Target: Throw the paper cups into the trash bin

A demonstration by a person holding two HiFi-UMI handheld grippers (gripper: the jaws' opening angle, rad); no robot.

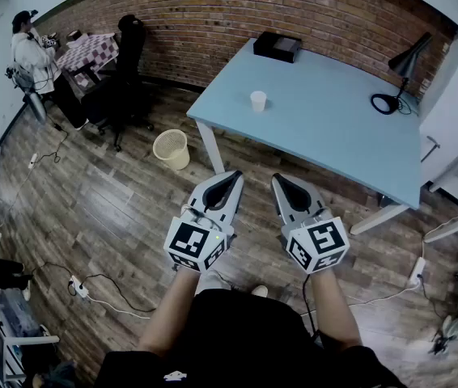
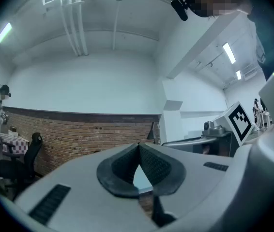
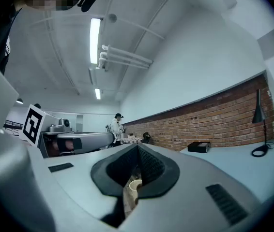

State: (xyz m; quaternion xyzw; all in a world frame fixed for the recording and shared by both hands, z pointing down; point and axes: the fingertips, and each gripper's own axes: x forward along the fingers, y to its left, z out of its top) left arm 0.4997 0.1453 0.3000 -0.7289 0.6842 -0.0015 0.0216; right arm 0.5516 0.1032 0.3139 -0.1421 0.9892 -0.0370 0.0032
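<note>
Ahead: small white paper cup (image 1: 258, 100), upright on the pale blue rectangular table (image 1: 326, 128), near its left edge. Round cream trash bin (image 1: 171, 149) stands on the wooden plank floor just left of the table's corner leg, below and left of the cup. Left gripper (image 1: 231, 176) and right gripper (image 1: 281, 179) are held level, side by side, well short of the table. Both have their jaws together and hold nothing. The cup lies straight ahead between them, roughly equally far from each, while the bin lies on the left gripper's side.
</note>
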